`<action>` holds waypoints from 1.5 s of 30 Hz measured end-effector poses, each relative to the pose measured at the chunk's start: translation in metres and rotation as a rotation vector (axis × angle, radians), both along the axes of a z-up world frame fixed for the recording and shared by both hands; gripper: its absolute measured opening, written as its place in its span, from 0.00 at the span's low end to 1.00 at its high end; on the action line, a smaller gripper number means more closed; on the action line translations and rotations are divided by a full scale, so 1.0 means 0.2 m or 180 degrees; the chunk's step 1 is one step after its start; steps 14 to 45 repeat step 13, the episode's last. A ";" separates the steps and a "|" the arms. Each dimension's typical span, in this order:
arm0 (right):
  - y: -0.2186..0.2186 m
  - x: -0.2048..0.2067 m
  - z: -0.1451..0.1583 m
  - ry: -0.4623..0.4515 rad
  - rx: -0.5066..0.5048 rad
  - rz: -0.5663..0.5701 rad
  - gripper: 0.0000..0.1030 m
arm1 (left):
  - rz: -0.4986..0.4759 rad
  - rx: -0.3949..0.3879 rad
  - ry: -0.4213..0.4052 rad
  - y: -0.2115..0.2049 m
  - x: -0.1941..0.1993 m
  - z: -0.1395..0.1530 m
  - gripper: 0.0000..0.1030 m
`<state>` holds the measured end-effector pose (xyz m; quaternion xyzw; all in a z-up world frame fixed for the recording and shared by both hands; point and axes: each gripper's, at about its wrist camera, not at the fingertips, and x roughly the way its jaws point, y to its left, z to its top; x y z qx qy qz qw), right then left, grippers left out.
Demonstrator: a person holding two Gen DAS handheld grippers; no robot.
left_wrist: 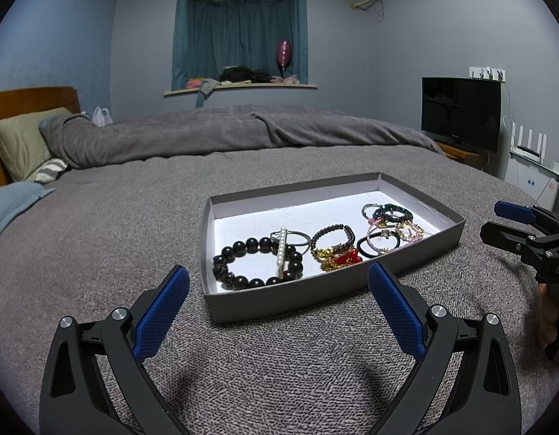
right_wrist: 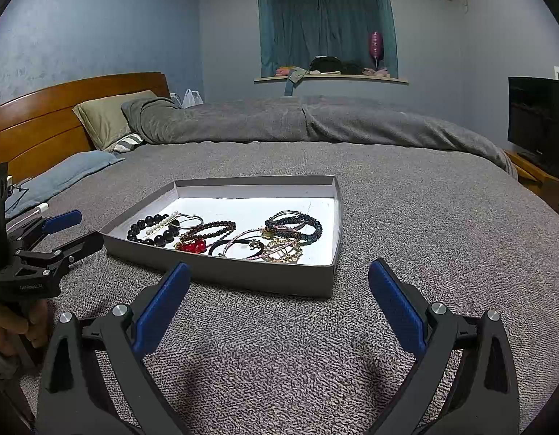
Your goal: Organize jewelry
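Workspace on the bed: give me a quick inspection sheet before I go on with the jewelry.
Surface: grey bedspread, bare around the tray.
Job's things: grey tray holding black bead bracelet, pearl hair clip, red-and-gold charm piece and tangled bracelets and hair ties.
Clutter: pillows and bunched duvet behind.
Grippers: left gripper and right gripper open, empty, short of the tray.
Cables: white cable at the bed's left edge.
Surroundings: television, curtained window.
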<state>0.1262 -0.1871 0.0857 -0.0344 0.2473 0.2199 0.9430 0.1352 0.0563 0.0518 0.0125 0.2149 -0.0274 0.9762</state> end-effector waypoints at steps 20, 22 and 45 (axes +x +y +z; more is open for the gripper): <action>0.00 0.00 0.00 0.0000 -0.0005 0.0001 0.95 | 0.0017 0.0005 0.0016 0.01 0.00 0.00 0.95; 0.00 0.00 0.00 0.0000 -0.0005 0.0001 0.95 | 0.0017 0.0005 0.0016 0.01 0.00 0.00 0.95; 0.00 0.00 0.00 0.0000 -0.0005 0.0001 0.95 | 0.0017 0.0005 0.0016 0.01 0.00 0.00 0.95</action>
